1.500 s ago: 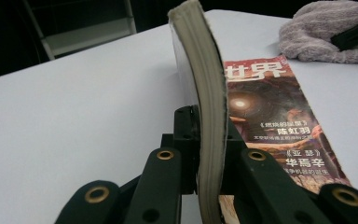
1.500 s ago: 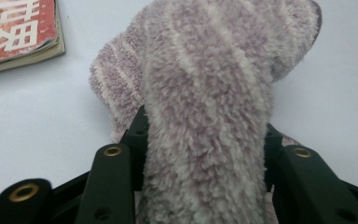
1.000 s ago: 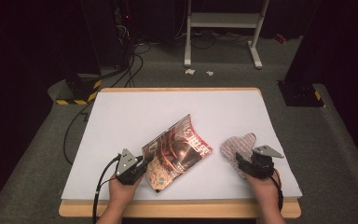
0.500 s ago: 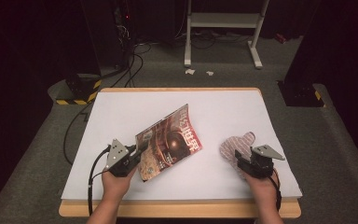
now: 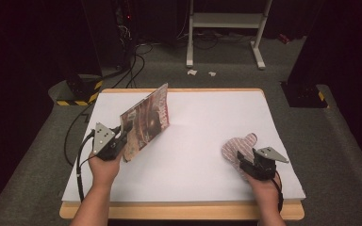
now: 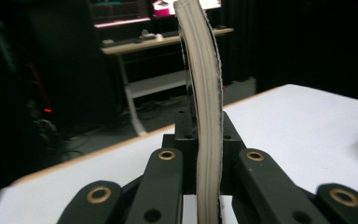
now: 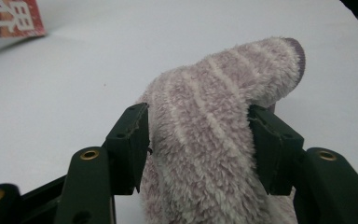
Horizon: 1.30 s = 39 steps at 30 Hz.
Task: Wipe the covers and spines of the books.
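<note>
A magazine (image 5: 146, 120) with a reddish cover stands nearly on edge above the left part of the white table (image 5: 207, 117). My left gripper (image 5: 124, 135) is shut on its lower corner. In the left gripper view the page edges (image 6: 205, 93) rise straight up between the jaws of the left gripper (image 6: 207, 144). A fuzzy, pale pink striped sock (image 5: 238, 146) lies at the right front. My right gripper (image 5: 244, 161) sits over its near end. In the right gripper view the sock (image 7: 205, 140) bulges between the right gripper (image 7: 199, 123), whose jaws have just been closing and press on both its sides.
A white metal rack (image 5: 226, 21) stands on the floor behind the table. Cables and a black-and-yellow striped base (image 5: 78, 94) lie at the back left. A dark box (image 5: 306, 94) sits off the back right corner. The table's wooden front edge (image 5: 179, 212) is close to the person's forearms.
The left gripper has risen and moved left and away with the magazine, which has swung from a low slant to nearly upright. The right gripper has stayed on the sock.
</note>
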Available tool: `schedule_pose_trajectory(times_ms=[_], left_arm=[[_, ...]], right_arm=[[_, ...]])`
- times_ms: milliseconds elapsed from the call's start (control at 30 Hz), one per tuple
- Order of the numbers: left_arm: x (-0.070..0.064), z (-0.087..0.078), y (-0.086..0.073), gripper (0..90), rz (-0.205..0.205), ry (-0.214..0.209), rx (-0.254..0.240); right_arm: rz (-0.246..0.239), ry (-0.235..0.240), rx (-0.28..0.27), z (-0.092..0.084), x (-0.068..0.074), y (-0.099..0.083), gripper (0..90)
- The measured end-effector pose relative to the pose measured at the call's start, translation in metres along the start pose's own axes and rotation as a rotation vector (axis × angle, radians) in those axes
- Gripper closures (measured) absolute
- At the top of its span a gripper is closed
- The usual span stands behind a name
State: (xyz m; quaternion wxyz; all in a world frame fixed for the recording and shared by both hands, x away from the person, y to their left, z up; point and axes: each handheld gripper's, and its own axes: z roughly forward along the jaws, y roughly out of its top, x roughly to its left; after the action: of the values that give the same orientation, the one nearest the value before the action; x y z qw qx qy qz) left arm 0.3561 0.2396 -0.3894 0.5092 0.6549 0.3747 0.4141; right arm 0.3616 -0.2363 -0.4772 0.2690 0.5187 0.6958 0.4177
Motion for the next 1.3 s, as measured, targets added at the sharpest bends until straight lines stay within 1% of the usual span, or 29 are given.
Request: schedule_pose_trajectory(times_ms=[33, 67, 100, 133, 200, 233, 300, 333, 400, 500, 533, 667, 800, 967, 1000, 1100, 1133, 1167, 1267, 1300], left_arm=[[0.003, 0.001, 0.000, 83.9, 0.011, 0.022, 0.000], [0.005, 0.002, -0.001, 83.9, 0.015, 0.036, 0.000], [0.006, 0.002, -0.003, 83.9, 0.012, 0.044, 0.002], [0.007, 0.003, -0.006, 83.9, 0.006, 0.041, 0.004], [0.003, 0.002, -0.011, 83.8, -0.009, 0.017, -0.009], [-0.002, 0.001, -0.012, 83.8, -0.009, 0.001, -0.017], [-0.012, 0.000, -0.015, 83.8, -0.010, -0.050, -0.030], [-0.019, 0.000, -0.016, 83.8, 0.004, -0.064, -0.032], [-0.031, 0.001, -0.017, 83.7, 0.014, -0.094, -0.026], [-0.046, 0.006, -0.023, 83.8, -0.001, -0.145, 0.000], [-0.051, 0.008, -0.025, 83.8, -0.005, -0.171, 0.011], [-0.072, 0.016, -0.035, 83.7, 0.002, -0.230, 0.047], [-0.092, 0.022, -0.042, 83.5, 0.011, -0.272, 0.074], [-0.116, 0.027, -0.053, 83.0, 0.049, -0.306, 0.117], [-0.120, 0.027, -0.055, 82.8, 0.061, -0.311, 0.122], [-0.127, 0.027, -0.059, 80.7, 0.053, -0.329, 0.125], [-0.129, 0.027, -0.059, 79.6, 0.053, -0.328, 0.125], [-0.129, 0.026, -0.060, 78.3, 0.042, -0.331, 0.122], [-0.130, 0.027, -0.059, 72.0, 0.004, -0.362, 0.119], [-0.130, 0.026, -0.058, 70.3, -0.005, -0.381, 0.111]], right_arm=[[0.001, -0.001, 0.000, 0.000, 0.000, 0.000, 43.0], [0.003, 0.000, -0.001, -0.001, -0.001, 0.000, 43.0], [0.002, 0.001, -0.003, -0.001, -0.001, 0.000, 43.0], [0.003, 0.002, -0.004, -0.001, -0.001, 0.001, 43.0], [0.002, 0.003, -0.004, -0.001, 0.000, 0.000, 42.9], [0.000, 0.002, -0.003, -0.001, 0.000, 0.000, 42.9], [0.004, 0.003, 0.000, 0.000, 0.001, -0.001, 42.9], [0.000, 0.002, 0.001, 0.001, 0.001, -0.001, 42.9], [-0.002, 0.000, 0.004, 0.001, 0.003, -0.001, 42.8], [-0.003, 0.000, 0.002, 0.001, 0.004, -0.001, 42.8], [-0.003, 0.001, 0.002, 0.000, 0.004, -0.001, 42.9], [-0.005, 0.003, 0.001, 0.001, 0.004, -0.002, 42.8], [0.000, 0.005, 0.005, 0.001, 0.003, -0.002, 42.8], [0.002, 0.003, 0.001, 0.001, 0.002, -0.003, 43.1], [0.004, 0.004, 0.002, 0.001, 0.003, -0.003, 43.0], [-0.001, 0.005, 0.004, 0.001, 0.004, -0.003, 42.8], [0.000, 0.004, 0.005, 0.001, 0.004, -0.003, 42.8], [0.000, 0.004, 0.005, 0.001, 0.004, -0.003, 42.8], [0.001, 0.005, 0.005, 0.002, 0.004, -0.004, 42.8], [0.001, 0.004, 0.006, 0.001, 0.003, -0.004, 42.8]])
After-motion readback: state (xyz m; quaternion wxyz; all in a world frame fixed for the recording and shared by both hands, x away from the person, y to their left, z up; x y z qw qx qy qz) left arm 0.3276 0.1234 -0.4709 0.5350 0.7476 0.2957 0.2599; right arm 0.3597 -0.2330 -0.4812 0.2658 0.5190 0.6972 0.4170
